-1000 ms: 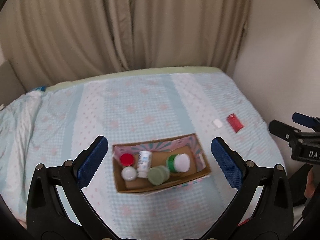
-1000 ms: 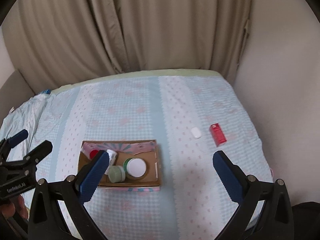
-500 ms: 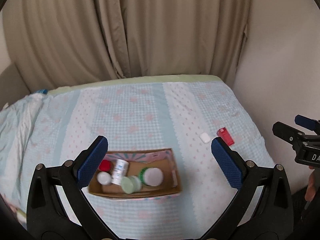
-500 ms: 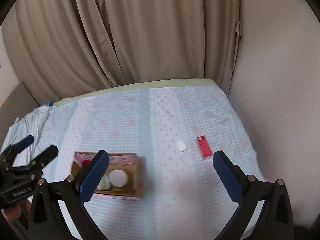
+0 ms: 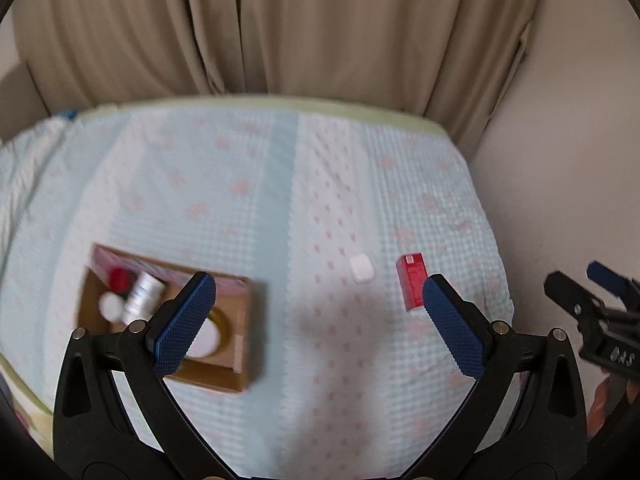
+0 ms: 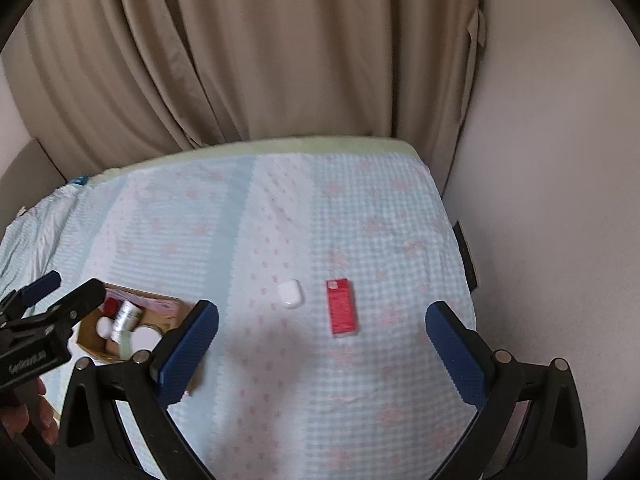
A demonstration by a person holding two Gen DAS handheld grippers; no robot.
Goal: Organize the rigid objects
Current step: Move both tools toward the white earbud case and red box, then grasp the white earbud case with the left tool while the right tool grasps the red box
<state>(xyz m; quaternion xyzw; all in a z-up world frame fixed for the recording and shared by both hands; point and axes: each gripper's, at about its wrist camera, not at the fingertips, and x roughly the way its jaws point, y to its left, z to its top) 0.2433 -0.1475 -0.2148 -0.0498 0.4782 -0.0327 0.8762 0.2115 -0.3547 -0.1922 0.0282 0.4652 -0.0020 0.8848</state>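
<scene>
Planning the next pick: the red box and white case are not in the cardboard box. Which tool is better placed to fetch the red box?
Probably the right tool: open, with the red box lying between its fingers' line of sight. From the left tool it sits off behind the right finger.

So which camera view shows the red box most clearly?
The right wrist view: the red box lies fully visible between the open right gripper fingers. In the left wrist view the red box is blurred, its near end hidden behind a finger.
</scene>
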